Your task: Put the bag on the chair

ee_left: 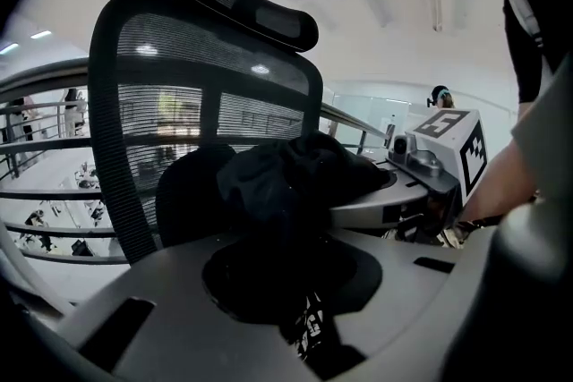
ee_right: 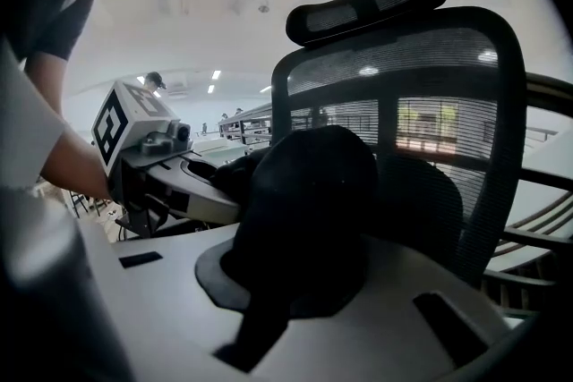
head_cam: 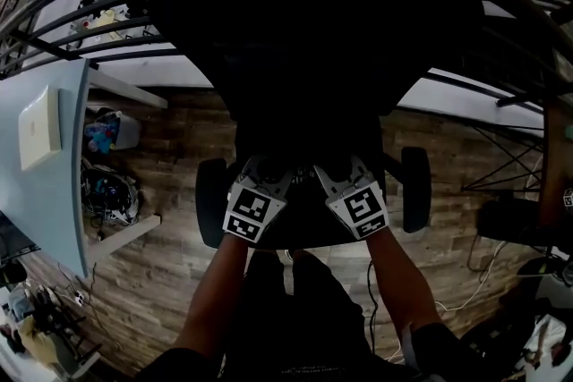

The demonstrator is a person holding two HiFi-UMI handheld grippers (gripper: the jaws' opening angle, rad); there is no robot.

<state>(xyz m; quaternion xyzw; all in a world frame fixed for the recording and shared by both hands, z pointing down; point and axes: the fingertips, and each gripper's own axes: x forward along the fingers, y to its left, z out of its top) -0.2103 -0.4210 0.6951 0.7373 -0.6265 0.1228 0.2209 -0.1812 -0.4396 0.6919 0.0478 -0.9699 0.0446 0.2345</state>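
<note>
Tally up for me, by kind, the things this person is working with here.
Black soft fabric bag: 1
Black mesh-backed office chair: 1
Grey handheld tongs: 2, left tongs and right tongs, both clamped on the bag
Total: 4

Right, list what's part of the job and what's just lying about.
Job: bag, chair, left tongs and right tongs, both shut on the bag.
Lying about: desk, box on it, bin, cables, railing.
</note>
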